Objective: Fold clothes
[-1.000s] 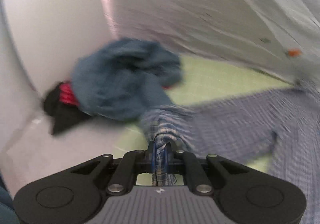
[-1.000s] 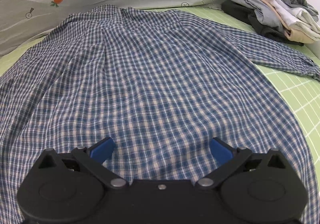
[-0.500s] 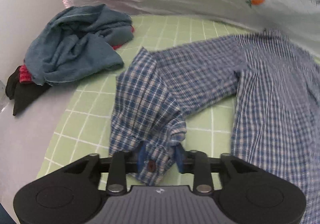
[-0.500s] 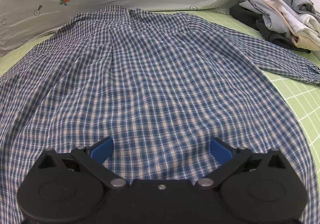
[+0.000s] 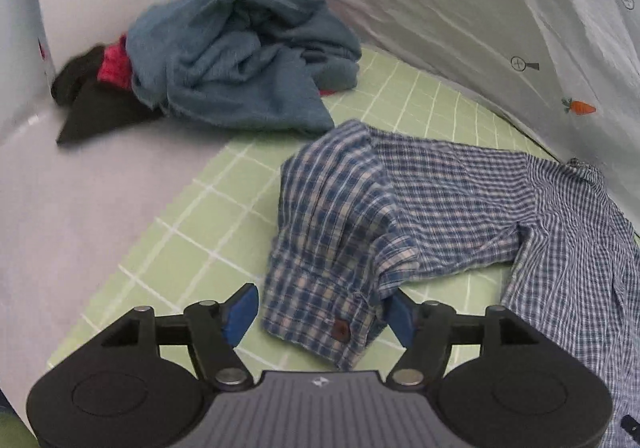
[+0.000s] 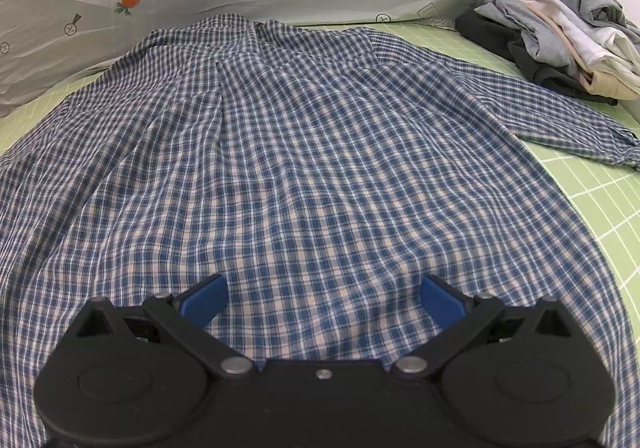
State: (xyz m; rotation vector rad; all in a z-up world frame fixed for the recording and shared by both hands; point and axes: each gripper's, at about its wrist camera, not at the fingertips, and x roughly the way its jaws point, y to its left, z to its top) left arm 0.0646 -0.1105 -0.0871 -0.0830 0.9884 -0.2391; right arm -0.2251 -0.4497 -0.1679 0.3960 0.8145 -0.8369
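Letting go of the cuff (image 5: 320,312), the left gripper (image 5: 320,314) has just been spreading; lift clear without snagging. The right gripper (image 6: 322,300) hangs spread above the shirt (image 6: 304,152).

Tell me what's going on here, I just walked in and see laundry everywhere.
A person with a claw in each hand is folding a blue plaid shirt spread on a green grid mat. The left claw has just been opening, its pads off the sleeve cuff lying between them. The right claw hangs open over the shirt's body.
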